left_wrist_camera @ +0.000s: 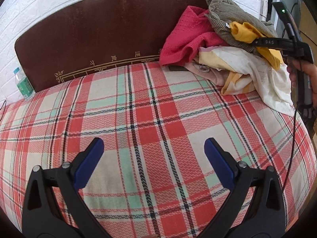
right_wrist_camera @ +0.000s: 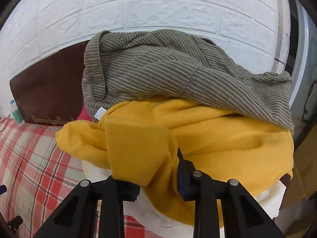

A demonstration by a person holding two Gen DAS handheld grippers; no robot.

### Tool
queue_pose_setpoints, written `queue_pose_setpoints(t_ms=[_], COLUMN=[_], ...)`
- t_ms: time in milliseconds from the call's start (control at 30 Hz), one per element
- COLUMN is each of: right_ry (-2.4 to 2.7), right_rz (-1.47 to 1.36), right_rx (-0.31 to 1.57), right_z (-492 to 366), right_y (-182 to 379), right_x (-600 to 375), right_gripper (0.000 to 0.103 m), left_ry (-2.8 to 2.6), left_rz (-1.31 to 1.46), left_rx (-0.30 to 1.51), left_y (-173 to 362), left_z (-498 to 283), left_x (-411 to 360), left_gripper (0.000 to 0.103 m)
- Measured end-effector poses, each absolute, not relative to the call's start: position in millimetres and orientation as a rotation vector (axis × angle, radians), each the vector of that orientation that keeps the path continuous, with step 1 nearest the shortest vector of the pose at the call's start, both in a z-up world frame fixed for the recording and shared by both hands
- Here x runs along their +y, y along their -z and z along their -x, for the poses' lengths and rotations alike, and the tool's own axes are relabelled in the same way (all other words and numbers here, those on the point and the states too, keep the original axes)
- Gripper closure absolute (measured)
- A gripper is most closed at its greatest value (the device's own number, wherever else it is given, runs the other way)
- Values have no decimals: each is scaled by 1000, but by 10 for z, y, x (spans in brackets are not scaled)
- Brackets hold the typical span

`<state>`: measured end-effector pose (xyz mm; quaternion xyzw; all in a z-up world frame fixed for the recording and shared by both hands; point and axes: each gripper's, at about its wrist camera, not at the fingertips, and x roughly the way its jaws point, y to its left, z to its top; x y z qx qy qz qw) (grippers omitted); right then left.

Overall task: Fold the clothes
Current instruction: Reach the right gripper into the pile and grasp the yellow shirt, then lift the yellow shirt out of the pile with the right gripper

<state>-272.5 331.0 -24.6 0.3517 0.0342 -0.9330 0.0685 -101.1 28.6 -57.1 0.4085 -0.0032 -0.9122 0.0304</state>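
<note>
White brick wall (right_wrist_camera: 178, 6) behind plaid bed (left_wrist_camera: 150, 119), left tool (left_wrist_camera: 154, 150) spread over bare bedding, right tool (right_wrist_camera: 158, 170) pinching yellow garment (right_wrist_camera: 218, 138) under striped olive garment (right_wrist_camera: 158, 69), red knit (left_wrist_camera: 184, 37) beside the pile.

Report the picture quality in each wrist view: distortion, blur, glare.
Left wrist view: strong fisheye bulge bends the red plaid bedsheet and dark brown headboard; dark corners; even light, no glare, sharp. Right wrist view: same curving on the white brick wall; the mustard-yellow garment up close looks slightly soft; no glare.
</note>
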Motion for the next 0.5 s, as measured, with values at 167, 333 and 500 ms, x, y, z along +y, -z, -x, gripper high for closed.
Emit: queue_pose_setpoints(t_ms=[167, 333, 500], right_ry=[2844, 2849, 2797], right_rz=[-1037, -1071, -957], right_rx=[149, 115, -154], right_z=[2687, 2715, 2425], right_y=[316, 252, -158], right_x=[3311, 3347, 3692], right_gripper=[52, 76, 87], left_ry=[2830, 2827, 2826], left_rz=[-1267, -1250, -1223], left_rx=[-23, -21, 18], left_y=[587, 533, 461], left_z=[999, 944, 875], left_x=[366, 327, 222], left_gripper=[1, 1, 1])
